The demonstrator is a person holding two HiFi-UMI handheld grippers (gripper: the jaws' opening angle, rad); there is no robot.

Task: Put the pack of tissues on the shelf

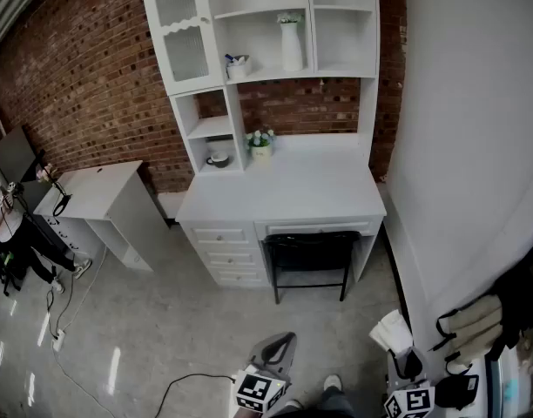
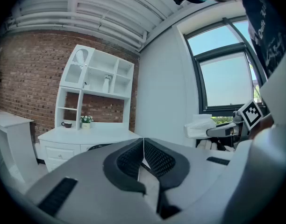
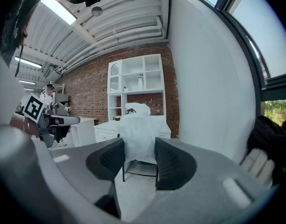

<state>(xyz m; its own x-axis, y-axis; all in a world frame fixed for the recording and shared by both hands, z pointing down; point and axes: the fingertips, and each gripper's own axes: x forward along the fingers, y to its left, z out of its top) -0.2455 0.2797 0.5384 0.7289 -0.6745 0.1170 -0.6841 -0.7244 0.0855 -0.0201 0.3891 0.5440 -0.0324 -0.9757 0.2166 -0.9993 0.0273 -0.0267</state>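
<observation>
Pinching the pack of tissues point(image 3: 136, 125) in the right gripper point(image 3: 139, 144), with the left gripper point(image 2: 143, 144) pressed together on nothing. Well apart from the shelf point(image 1: 336, 70): picked up, not yet placed.

Chair point(image 1: 310, 255) under desk point(image 1: 284, 190); shelf point(image 1: 306, 16) atop; side tbl point(image 1: 97, 181) L.

Left tongs point(image 2: 143, 143) pressed together, right tongs point(image 3: 139, 146) seemingly clamping the pack of tissues point(image 3: 136, 125).

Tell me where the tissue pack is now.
The tissue pack sits clamped in the right gripper, at the head view's lower right beside the white wall, far from the shelf.
</observation>
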